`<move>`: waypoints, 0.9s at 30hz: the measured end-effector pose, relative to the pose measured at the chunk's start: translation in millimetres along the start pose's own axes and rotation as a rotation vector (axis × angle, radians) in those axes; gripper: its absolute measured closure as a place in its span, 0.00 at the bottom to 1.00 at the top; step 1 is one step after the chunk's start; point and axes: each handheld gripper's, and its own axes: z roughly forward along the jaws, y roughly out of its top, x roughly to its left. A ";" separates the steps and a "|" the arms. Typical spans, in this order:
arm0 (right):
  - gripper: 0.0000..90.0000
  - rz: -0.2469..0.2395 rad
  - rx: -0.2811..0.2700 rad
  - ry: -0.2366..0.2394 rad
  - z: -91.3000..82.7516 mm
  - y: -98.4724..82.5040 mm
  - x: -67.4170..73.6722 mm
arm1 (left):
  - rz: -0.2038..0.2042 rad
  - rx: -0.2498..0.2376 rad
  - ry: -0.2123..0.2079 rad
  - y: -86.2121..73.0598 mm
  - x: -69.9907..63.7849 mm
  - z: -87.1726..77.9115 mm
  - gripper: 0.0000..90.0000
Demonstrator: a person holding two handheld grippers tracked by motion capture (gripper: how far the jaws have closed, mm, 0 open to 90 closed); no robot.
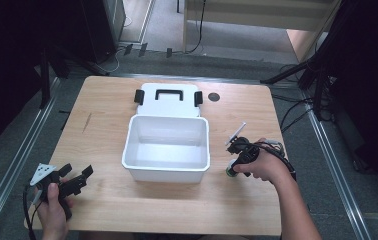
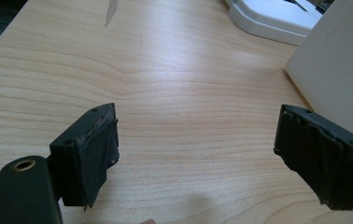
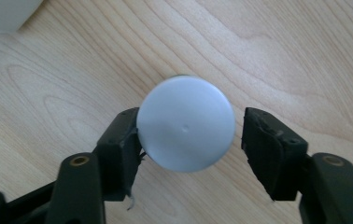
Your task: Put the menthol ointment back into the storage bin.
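My right gripper [image 3: 191, 135] has its fingers around a white-capped bottle [image 3: 186, 123], one pad touching, the other apart. My left gripper [image 2: 195, 154] gapes empty over the surface [image 2: 165, 70].

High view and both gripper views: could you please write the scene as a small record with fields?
table: light wood
white box: open, empty, mid-table
lid: lies behind the box, black handle up
left claw: open, nothing between, over bare wood
right claw: open around the white round cap; one jaw touches it, the other stands apart
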 end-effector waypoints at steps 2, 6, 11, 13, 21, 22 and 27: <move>0.47 0.000 0.003 -0.002 0.5 0.8 0.8 | 0.000 0.001 0.000 0.0 0.0 0.0 0.16; 0.47 -0.033 -0.009 -0.016 2.7 5.6 3.7 | 0.000 0.002 -0.001 0.1 0.1 0.0 0.16; 0.57 -0.053 -0.013 -0.022 3.2 9.0 6.1 | -0.001 0.001 -0.001 0.0 0.2 0.1 0.16; 0.57 -0.052 -0.013 -0.017 3.1 9.6 7.0 | -0.001 0.001 -0.002 0.1 0.3 0.2 0.16; 0.57 -0.033 -0.043 -0.022 -7.2 13.1 6.0 | -0.002 0.003 -0.001 0.2 0.1 0.5 0.16; 0.57 -0.036 -0.048 -0.020 -13.3 14.7 5.7 | -0.002 0.003 -0.001 0.2 0.1 0.5 0.16; 0.57 -0.029 -0.059 -0.015 -29.8 19.2 7.1 | -0.002 0.003 0.000 0.2 0.0 0.6 0.16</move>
